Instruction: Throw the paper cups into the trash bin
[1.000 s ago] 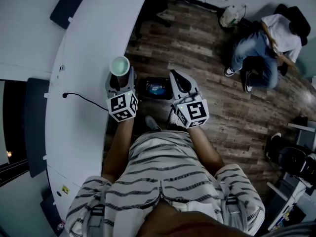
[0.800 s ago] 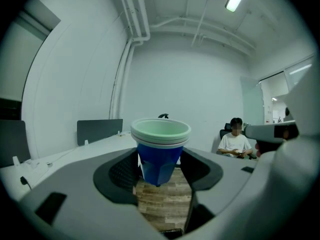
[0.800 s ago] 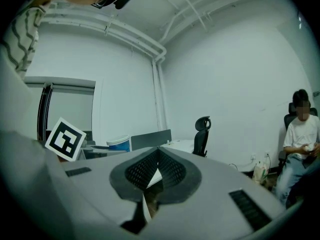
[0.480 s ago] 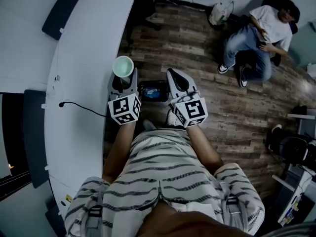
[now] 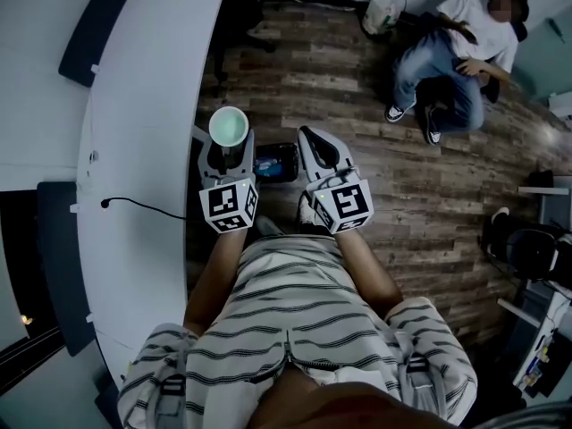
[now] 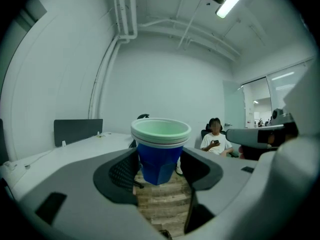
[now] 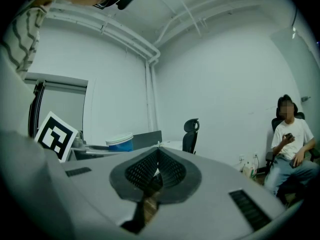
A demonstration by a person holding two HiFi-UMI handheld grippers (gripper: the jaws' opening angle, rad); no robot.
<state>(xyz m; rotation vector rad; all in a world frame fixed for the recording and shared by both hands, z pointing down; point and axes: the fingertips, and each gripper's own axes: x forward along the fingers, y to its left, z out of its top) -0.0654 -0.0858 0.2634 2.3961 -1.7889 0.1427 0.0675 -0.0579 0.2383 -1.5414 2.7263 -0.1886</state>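
Left gripper view: left hand-held gripper [image 6: 160, 168] clamps stacked cups [image 6: 160, 154]. Right hand-held gripper [image 7: 158, 173] closed, empty. Bin [image 5: 276, 163] on floor between them.

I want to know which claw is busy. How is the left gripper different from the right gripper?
The left gripper holds a blue paper cup between its jaws; the right gripper holds nothing. The left gripper's jaws stand wide apart, pressed on the cup's sides; the right gripper's jaws are closed together. Both are grey, carry a black-and-white marker cube, and point forward side by side.
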